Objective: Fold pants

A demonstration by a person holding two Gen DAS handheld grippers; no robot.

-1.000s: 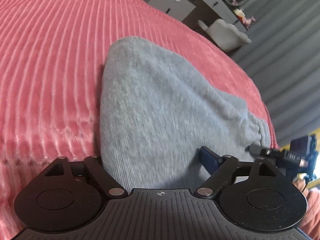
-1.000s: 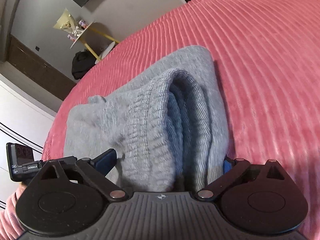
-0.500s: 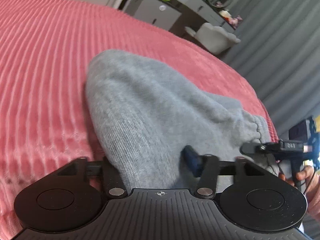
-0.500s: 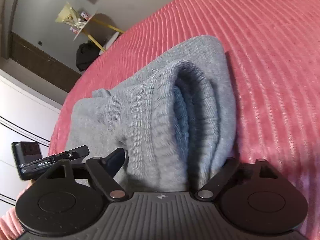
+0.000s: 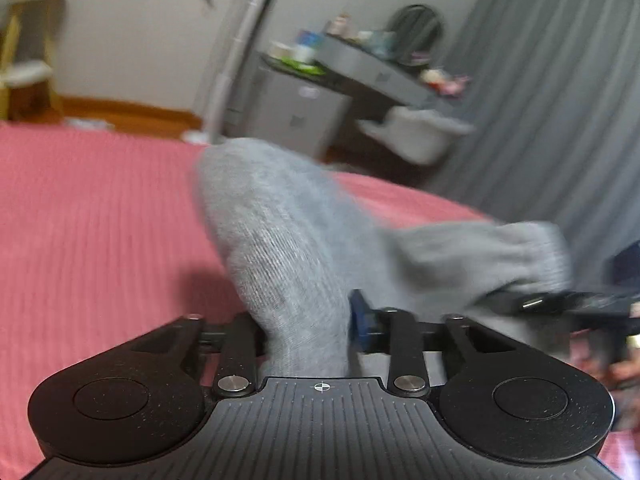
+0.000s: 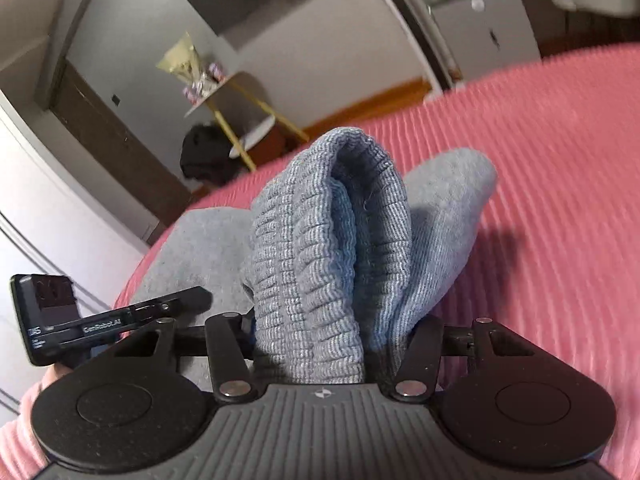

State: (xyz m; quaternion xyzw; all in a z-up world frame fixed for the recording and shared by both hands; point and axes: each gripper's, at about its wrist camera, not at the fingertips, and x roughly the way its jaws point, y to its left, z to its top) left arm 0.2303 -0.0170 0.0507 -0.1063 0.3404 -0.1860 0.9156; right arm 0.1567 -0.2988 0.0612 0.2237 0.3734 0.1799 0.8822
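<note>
the left gripper [image 5: 308, 320] has its fingers clenched on a bunched fold of the grey pants [image 5: 288, 248], its jaws having just been opening slightly with the cloth between them. the right gripper [image 6: 332, 332] grasps the ribbed waistband [image 6: 320, 248], its jaws having just been closing on it. the pants hang lifted between the two above the pink ribbed bed [image 6: 560, 200], near its edge, with part of the cloth trailing down onto the cover.
</note>
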